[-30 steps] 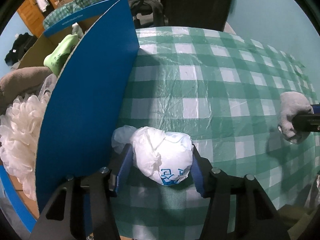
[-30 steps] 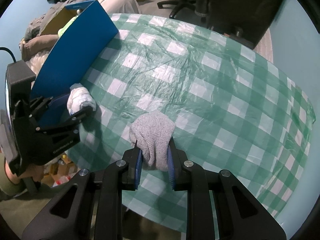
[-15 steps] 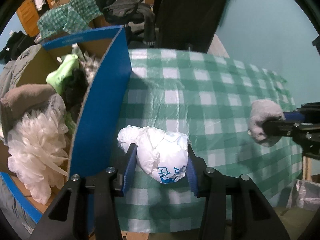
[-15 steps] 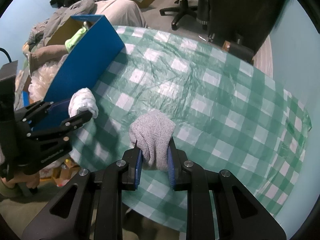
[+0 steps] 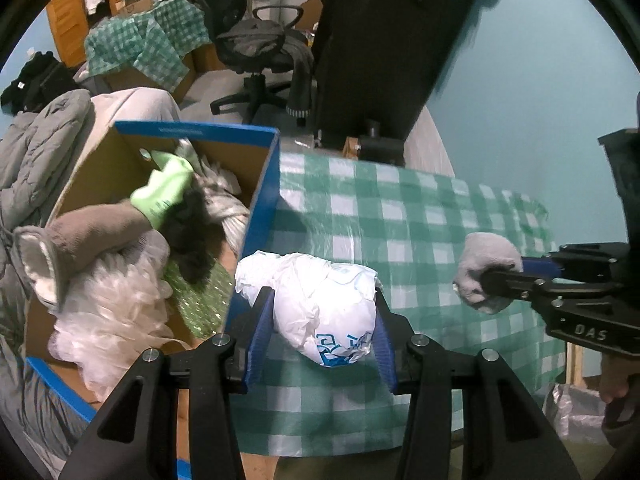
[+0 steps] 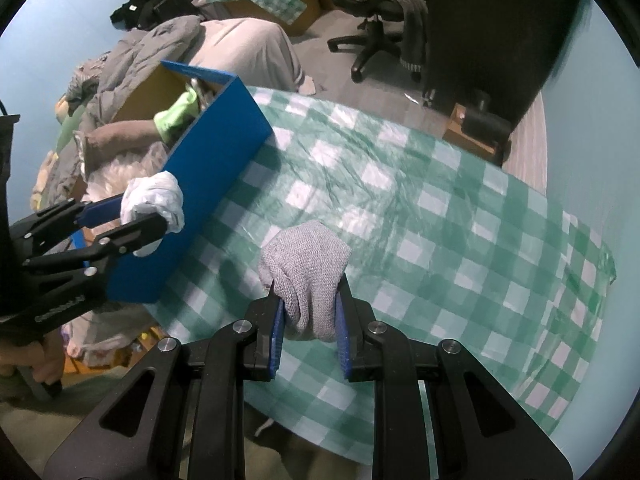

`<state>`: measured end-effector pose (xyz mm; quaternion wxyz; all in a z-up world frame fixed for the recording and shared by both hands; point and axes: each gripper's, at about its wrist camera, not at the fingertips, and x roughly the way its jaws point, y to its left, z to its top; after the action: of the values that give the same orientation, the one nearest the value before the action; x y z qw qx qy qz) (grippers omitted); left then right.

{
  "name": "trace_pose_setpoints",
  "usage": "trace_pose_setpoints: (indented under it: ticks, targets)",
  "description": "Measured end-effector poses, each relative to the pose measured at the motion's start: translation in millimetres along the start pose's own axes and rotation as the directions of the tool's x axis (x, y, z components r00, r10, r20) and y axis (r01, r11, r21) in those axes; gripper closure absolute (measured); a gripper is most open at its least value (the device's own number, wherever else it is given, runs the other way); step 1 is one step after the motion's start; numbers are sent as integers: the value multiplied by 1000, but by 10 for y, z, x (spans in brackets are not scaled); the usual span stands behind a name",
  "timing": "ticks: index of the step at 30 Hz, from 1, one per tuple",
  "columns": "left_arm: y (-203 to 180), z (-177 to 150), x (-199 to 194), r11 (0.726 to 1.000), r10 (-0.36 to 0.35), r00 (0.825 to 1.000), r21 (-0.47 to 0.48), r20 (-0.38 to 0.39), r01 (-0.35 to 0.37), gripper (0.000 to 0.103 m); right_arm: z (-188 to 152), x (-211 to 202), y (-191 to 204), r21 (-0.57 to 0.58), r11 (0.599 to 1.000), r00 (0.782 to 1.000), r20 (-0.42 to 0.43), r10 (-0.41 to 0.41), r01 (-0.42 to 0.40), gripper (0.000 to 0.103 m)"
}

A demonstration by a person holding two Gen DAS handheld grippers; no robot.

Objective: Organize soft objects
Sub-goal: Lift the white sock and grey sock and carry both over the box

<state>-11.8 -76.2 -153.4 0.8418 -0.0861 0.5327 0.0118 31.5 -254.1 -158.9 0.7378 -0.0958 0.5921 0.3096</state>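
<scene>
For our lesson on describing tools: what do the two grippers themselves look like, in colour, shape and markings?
Both are black, angular frames with cut-out slots and round silver screws. Each left gripper and right gripper finger carries a blue ribbed pad. The right gripper's side shows raised letters, "DAS", in the left wrist view. A thin black cable shows at the left edge of the right wrist view. No sleeves are visible.

A cluttered room in a home is shown. A table point(image 6: 460, 216) is covered with a green checked plastic cloth, and an office chair point(image 5: 256, 44), heaped clothes point(image 6: 160, 44) and a wooden cupboard point(image 5: 68, 20) are seen against teal walls.
</scene>
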Motion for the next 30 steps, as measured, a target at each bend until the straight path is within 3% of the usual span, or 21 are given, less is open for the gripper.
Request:
trace_pose_setpoints:
  ticks: [9,15,30]
  targets:
    - [242,191,-401,1000,-7,998,-22,58,8,57,248,-94,290,-36,999,999,35,20,-19,83]
    - [436,275,-538,999,27,995,-26,92,-24,57,456,-105,519,-73,997,998,58,39,-35,83]
    - [1071,242,-286,994,78,995,-83,60,-73,57,1002,116,1110,-159,983,993,66,100,-89,83]
